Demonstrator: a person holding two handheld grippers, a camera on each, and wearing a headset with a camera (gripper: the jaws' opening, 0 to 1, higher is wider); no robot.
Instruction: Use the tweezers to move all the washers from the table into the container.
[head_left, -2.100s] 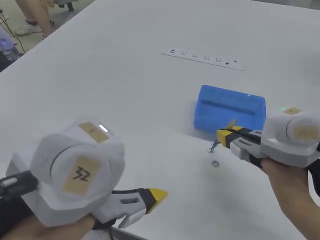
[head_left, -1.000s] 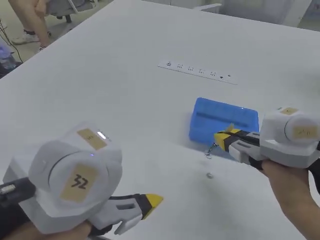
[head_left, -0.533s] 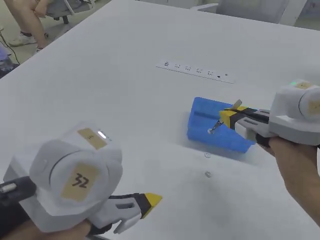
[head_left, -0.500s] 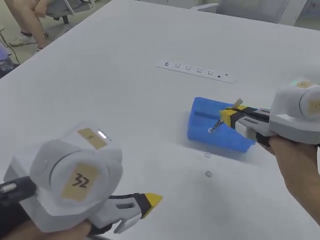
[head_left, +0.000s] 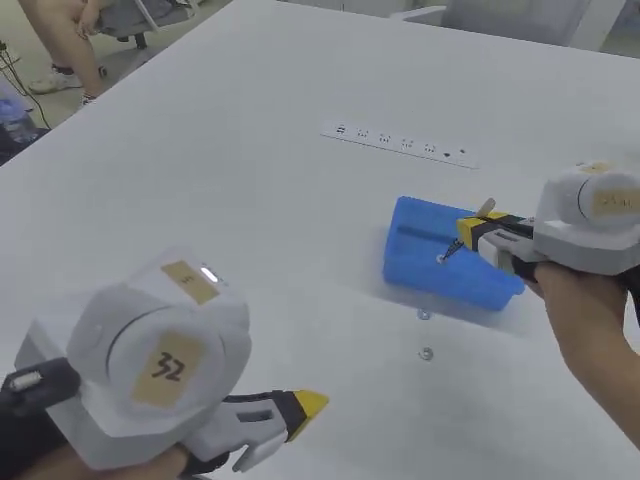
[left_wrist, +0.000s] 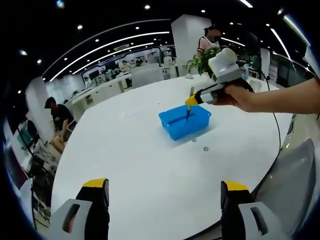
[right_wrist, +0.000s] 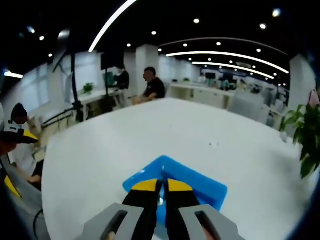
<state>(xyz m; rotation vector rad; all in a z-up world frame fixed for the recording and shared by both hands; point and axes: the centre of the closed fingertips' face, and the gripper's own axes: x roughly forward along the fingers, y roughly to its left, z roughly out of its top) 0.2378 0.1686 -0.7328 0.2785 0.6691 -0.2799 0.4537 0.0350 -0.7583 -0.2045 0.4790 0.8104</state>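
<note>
Many ceiling lamps and curved light strips lit a large open office, where people (right_wrist: 151, 86) sat at desks beyond a broad white table (head_left: 250, 150). Set flush in the tabletop was a power strip (head_left: 400, 143); its markings were too small to read. Nearer the person stood the blue container (head_left: 425, 262), open at the top.

At the table's near edge the left gripper (head_left: 285, 430) hung with its yellow-tipped jaws wide apart and nothing between them, well apart from the container. A sticker (head_left: 167, 368) on its round white housing read "32".

Over the container's right end the right gripper (head_left: 468, 232) had its jaws drawn narrow, clamped on the tweezers (head_left: 447, 253). Those slanted down and left, their tips inside the container's outline in the head view. Whether the tips carried a washer could not be told.

On the bare table just in front of the container lay two washers, one (head_left: 424, 315) close to its front wall and the other (head_left: 427, 353) a little nearer the person, both below the right gripper and apart from it.
</note>
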